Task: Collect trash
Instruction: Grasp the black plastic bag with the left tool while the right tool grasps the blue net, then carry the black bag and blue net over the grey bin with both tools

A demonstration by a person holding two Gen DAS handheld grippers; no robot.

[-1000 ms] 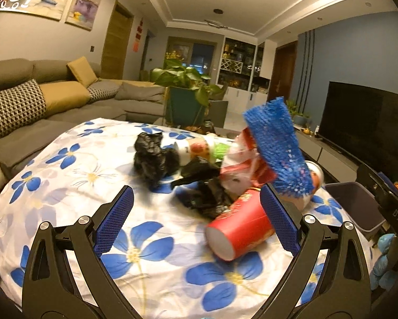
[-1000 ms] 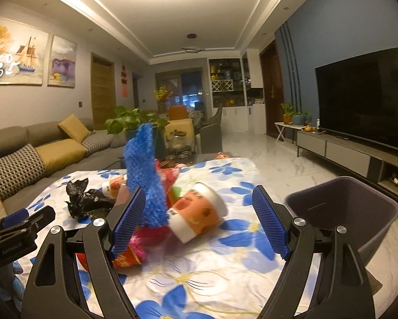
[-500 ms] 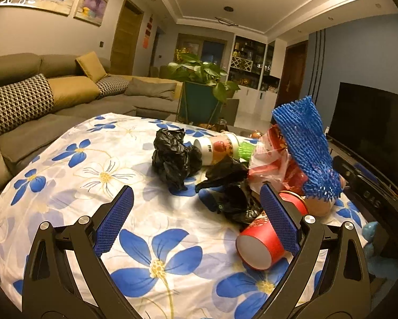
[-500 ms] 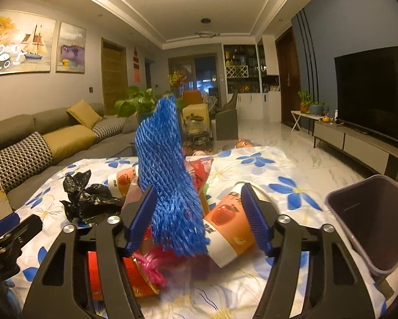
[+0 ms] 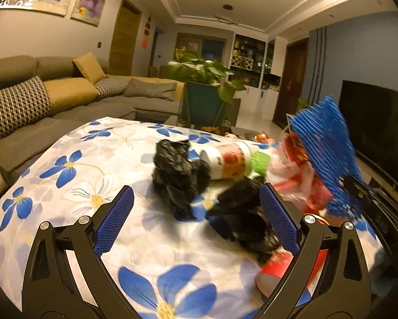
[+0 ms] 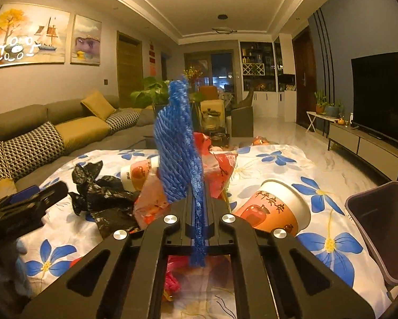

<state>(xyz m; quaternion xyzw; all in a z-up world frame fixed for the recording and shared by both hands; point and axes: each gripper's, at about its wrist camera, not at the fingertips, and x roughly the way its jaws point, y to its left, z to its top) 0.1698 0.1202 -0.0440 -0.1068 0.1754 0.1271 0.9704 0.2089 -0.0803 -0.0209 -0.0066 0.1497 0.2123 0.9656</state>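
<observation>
The right gripper (image 6: 196,212) is clamped on the blue foam net (image 6: 176,146), which stands upright between its closed fingers. Just right of it a paper cup (image 6: 274,208) lies on the floral cloth (image 6: 278,159); farther right, off the table edge, sits the grey bin (image 6: 379,228). The left gripper (image 5: 196,220) hovers with its fingers wide apart and nothing between them; just ahead lie crumpled black bags (image 5: 180,172), and beyond them a second cup (image 5: 225,160) on its side. To its right is a red plastic bag (image 5: 300,175).

Left tongs (image 5: 196,218) spread wide; right tongs (image 6: 198,207) clamped together.
</observation>
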